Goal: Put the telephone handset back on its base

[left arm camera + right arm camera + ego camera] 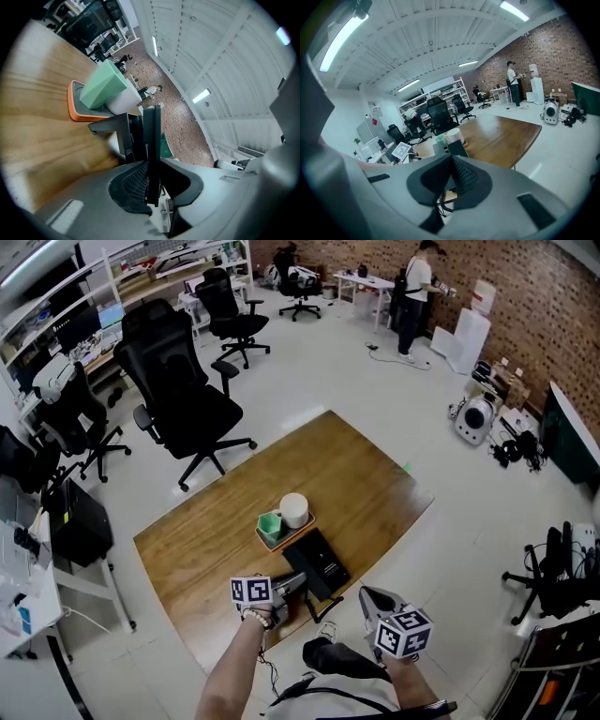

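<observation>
Your left tongs (296, 581) pinch the handset (152, 140) at the lower-left edge of the base (323, 566), low centre on the counter (375, 484). Meanwhile your right tongs (366, 594) are pressed together, empty. Seating it and letting go look left to do.

Open office with brick wall (525, 296), pale floor (309, 371), wooden table (366, 474), black office chairs (183, 395), cluttered shelves (141, 273), ceiling strip lights (340, 40).

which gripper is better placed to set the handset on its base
Left. The left gripper holds the black telephone handset between its jaws, right beside the telephone base. The right gripper is shut and empty, beyond the near edge of the table.
</observation>
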`<state>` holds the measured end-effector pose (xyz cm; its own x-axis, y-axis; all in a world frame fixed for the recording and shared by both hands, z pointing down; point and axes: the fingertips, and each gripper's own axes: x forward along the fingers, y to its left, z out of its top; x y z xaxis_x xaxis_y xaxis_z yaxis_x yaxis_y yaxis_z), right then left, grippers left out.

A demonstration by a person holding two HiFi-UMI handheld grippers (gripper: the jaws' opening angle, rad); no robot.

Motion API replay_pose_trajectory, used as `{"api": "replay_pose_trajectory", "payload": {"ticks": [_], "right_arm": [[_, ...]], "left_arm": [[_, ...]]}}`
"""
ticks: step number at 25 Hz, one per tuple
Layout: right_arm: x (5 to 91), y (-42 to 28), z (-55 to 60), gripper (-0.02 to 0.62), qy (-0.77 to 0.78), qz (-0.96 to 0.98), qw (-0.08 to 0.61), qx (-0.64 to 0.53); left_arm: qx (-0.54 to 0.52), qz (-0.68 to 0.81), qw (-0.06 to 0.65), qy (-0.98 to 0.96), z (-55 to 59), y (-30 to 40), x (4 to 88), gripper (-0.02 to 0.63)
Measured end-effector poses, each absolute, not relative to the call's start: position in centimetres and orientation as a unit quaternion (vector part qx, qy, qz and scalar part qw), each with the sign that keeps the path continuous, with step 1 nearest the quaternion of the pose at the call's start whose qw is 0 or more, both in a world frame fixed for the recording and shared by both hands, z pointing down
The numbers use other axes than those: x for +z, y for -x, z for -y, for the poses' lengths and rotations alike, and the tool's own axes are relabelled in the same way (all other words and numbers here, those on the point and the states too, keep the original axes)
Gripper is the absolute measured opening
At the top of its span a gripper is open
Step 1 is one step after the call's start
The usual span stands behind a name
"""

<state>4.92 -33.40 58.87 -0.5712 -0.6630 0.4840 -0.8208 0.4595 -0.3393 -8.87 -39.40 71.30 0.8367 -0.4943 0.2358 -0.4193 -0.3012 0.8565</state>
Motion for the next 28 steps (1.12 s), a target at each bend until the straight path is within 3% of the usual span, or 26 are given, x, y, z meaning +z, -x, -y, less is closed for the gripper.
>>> {"api": "replay_pose_trajectory", "payload": {"ticks": [20, 28], "right_arm": [[60.1, -5.4, 34.9, 0.009, -0.44, 0.835, 0.159, 0.289], [58.7, -5.0, 35.0, 0.009, -0.44, 0.84, 0.146, 0.282]], "left_arm": [[-0.042, 0.265, 0.564, -0.781, 40.1, 8.9, 74.3, 0.079], [-0.02, 0.381, 0.541, -0.749, 39.5, 11.1, 74.0, 0.209]]}}
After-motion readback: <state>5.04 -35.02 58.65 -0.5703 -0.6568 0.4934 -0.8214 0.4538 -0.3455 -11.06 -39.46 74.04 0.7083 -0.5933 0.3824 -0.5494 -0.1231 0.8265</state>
